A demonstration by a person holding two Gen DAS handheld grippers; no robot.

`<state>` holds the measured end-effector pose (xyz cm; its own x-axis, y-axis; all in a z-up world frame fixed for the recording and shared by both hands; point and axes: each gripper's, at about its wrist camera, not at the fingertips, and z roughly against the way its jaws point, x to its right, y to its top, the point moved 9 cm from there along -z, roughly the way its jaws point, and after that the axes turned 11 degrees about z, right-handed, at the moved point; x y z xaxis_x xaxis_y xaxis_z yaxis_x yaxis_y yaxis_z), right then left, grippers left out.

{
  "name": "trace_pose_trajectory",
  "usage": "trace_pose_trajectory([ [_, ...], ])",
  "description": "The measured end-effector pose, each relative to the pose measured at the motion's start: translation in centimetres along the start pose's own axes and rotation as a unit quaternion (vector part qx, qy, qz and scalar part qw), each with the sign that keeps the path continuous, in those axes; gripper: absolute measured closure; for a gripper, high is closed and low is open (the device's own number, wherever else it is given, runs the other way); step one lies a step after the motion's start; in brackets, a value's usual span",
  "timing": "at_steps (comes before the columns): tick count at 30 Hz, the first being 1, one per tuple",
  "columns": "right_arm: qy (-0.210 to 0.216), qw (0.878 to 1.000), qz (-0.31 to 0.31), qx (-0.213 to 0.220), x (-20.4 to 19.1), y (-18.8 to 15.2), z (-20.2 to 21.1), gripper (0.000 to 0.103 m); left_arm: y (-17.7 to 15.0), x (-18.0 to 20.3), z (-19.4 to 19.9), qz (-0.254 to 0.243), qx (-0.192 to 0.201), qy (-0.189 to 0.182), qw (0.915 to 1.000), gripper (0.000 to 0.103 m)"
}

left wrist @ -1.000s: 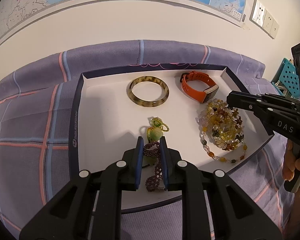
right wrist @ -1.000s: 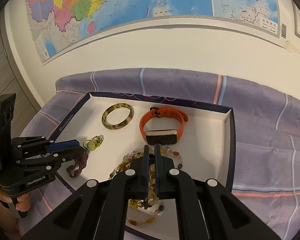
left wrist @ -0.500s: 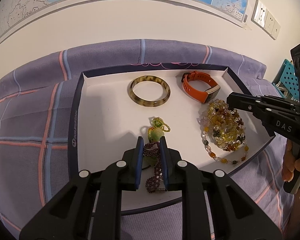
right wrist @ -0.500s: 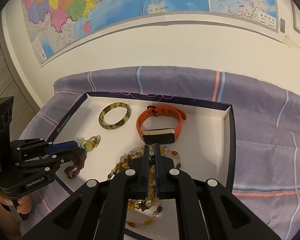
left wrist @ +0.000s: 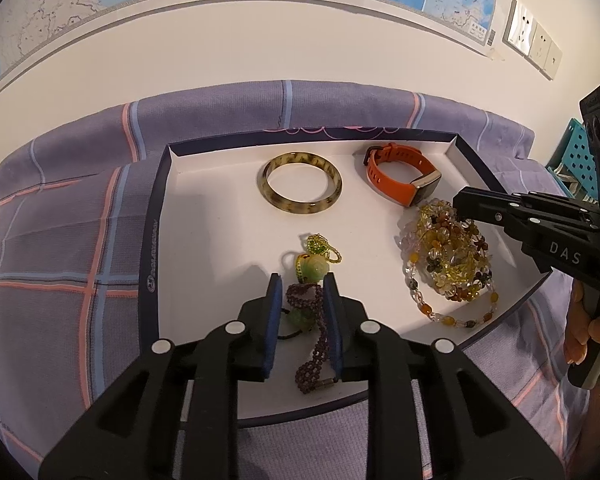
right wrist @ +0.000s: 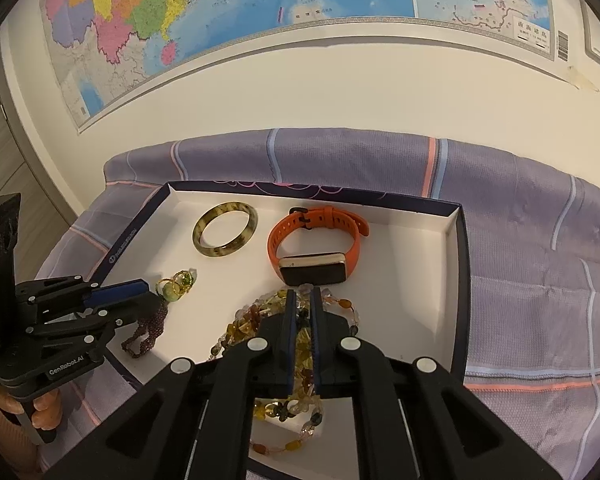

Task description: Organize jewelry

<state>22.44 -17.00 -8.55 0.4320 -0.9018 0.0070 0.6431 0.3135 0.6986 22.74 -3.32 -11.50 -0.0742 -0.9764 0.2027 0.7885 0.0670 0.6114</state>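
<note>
The right gripper, lettered "DAS", is pinched on the amber bead necklace at the tray's five o'clock. The left gripper, marked "GenRobot.AI", is opening its jaws around the purple bead bracelet at seven o'clock. The tray rim's print is perhaps a logo, unreadable.

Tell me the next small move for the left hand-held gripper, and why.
Probably lift it straight up and clear. The left hand-held gripper has its jaws opening around the purple beaded bracelet, which already lies on the white floor of the tray, so backing away sideways might drag the strand.
</note>
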Motion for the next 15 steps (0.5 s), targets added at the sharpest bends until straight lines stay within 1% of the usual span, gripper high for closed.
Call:
trace_pose_trajectory([
  [1, -0.001, 1.000, 0.000, 0.000, 0.0, 0.0, 0.0, 0.095, 0.0, 0.0, 0.1, 0.000, 0.001, 0.002, 1.0000, 0.072],
  [2, -0.003, 1.000, -0.001, -0.001, 0.1, 0.0, 0.0, 0.093, 0.0, -0.1, 0.2, 0.000, 0.004, 0.002, 1.0000, 0.071],
  [3, -0.007, 1.000, -0.003, 0.000, 0.2, 0.0, 0.1, 0.088, -0.1, 0.0, 0.3, 0.000, 0.004, 0.002, 1.0000, 0.071],
  [4, -0.007, 1.000, -0.003, -0.001, 0.1, -0.1, 0.1, 0.087, -0.1, 0.0, 0.4, -0.002, 0.005, 0.001, 1.0000, 0.068],
  [5, -0.008, 1.000, -0.002, -0.001, 0.1, -0.1, 0.2, 0.087, -0.2, 0.1, 0.5, -0.003, 0.007, 0.001, 1.0000, 0.065],
  [7, -0.013, 1.000, -0.001, -0.001, 0.1, -0.3, 0.4, 0.080, -0.2, 0.1, 0.9, -0.005, 0.013, 0.005, 0.9999, 0.054],
  [8, -0.015, 1.000, 0.001, 0.000, 0.0, -0.4, 0.6, 0.078, -0.3, 0.2, 1.2, -0.007, 0.017, 0.007, 0.9998, 0.053],
  [9, -0.017, 1.000, 0.001, 0.002, -0.1, -0.5, 0.7, 0.072, -0.3, 0.3, 1.6, -0.009, 0.020, 0.007, 0.9997, 0.048],
  [10, -0.019, 1.000, 0.001, 0.006, -0.2, -0.6, 1.1, 0.060, -0.3, 0.3, 1.9, -0.010, 0.023, 0.009, 0.9996, 0.038],
  [11, -0.023, 1.000, 0.001, 0.012, -0.3, -0.6, 1.5, 0.052, -0.4, 0.3, 2.3, -0.009, 0.028, 0.010, 0.9995, 0.031],
  [12, -0.024, 1.000, 0.001, 0.017, -0.5, -0.7, 2.0, 0.046, -0.4, 0.3, 2.9, -0.007, 0.035, 0.010, 0.9993, 0.022],
  [14, -0.025, 0.999, 0.003, 0.024, -0.9, -0.9, 2.7, 0.044, -0.6, 0.5, 3.8, -0.007, 0.044, 0.009, 0.9990, 0.016],
  [15, -0.024, 0.999, 0.003, 0.031, -1.4, -1.1, 3.3, 0.038, -0.8, 0.5, 4.3, -0.005, 0.047, 0.008, 0.9988, 0.009],
])
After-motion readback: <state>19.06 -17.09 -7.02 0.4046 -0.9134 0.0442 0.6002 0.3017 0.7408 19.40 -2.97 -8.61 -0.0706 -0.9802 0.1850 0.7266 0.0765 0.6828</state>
